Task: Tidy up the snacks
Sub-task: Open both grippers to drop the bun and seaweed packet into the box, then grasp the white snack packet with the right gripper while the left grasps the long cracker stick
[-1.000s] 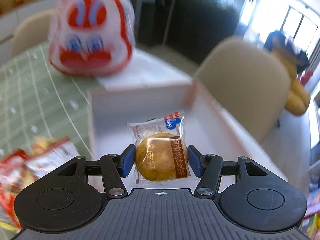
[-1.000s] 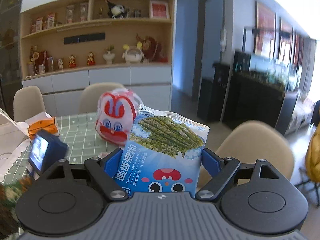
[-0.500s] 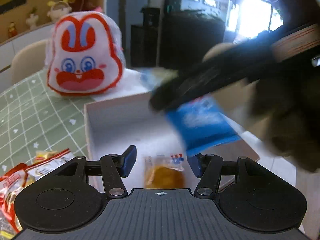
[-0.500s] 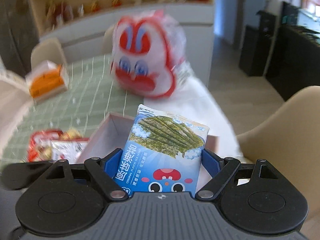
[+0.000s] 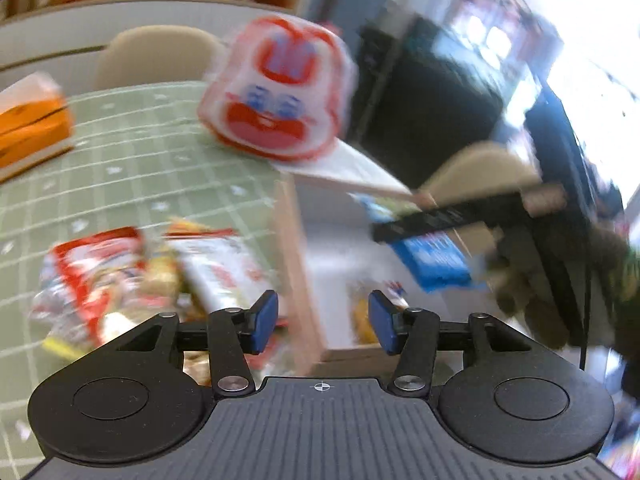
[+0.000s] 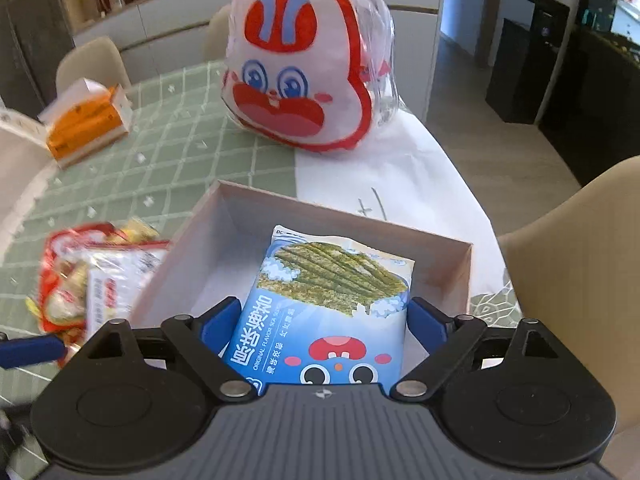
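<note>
My right gripper (image 6: 324, 320) is shut on a blue seaweed snack packet (image 6: 328, 312) and holds it over the open cardboard box (image 6: 460, 272). In the left wrist view the same packet (image 5: 432, 260) hangs over the box (image 5: 296, 264) under the right gripper. My left gripper (image 5: 322, 320) is open and empty above the box's left wall. A yellow wrapped cake (image 5: 362, 316) lies inside the box. A pile of red and white snack packets (image 5: 120, 280) lies on the green tablecloth left of the box; it also shows in the right wrist view (image 6: 96, 276).
A large rabbit-face bag (image 6: 300, 72) stands behind the box, near the table's far edge. An orange tissue box (image 6: 86, 120) sits at the far left. Beige chairs (image 6: 576, 264) stand around the table. The left wrist view is motion-blurred.
My left gripper let go of the yellow cake into the box, opened, and swung left toward the snack pile. My right gripper lowered the seaweed packet toward the box.
</note>
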A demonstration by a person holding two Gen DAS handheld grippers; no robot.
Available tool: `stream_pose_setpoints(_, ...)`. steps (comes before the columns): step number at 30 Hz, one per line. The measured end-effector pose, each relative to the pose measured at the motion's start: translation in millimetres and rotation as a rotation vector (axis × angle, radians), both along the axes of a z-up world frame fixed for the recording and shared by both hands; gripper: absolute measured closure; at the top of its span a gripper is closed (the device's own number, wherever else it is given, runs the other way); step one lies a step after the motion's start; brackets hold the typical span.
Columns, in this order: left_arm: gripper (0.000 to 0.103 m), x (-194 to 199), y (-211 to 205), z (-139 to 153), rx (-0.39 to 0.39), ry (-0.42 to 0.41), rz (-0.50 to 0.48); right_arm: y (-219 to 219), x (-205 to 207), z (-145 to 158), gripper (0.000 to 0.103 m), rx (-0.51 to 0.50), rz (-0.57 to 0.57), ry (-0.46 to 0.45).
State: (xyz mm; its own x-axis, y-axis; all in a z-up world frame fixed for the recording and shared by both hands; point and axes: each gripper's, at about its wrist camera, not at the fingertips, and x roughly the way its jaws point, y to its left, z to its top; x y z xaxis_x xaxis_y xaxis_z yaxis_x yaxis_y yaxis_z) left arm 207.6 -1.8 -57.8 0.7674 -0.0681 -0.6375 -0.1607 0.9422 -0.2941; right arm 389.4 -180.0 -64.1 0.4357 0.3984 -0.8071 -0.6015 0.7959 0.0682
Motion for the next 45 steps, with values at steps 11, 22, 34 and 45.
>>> stream_pose_setpoints(11, 0.048, -17.9, 95.4, -22.5, -0.066, 0.100, 0.293, 7.2, -0.2, -25.6, 0.012, 0.002, -0.148, 0.206)
stream_pose_setpoints(22, 0.048, -24.7, 100.7, -38.2, -0.110, 0.089, 0.181, -4.9, -18.9, 25.8, 0.013, 0.139, -0.268, -0.007)
stream_pose_setpoints(34, 0.048, -72.5, 107.7, -38.1, -0.081, 0.155, 0.139, 162.6, -67.8, 6.7, 0.013, 0.036, 0.037, 0.005)
stream_pose_setpoints(45, 0.048, -134.7, 130.1, -42.4, -0.131, 0.177, 0.111, 221.0, -64.2, -42.5, 0.034, -0.129, -0.048, -0.038)
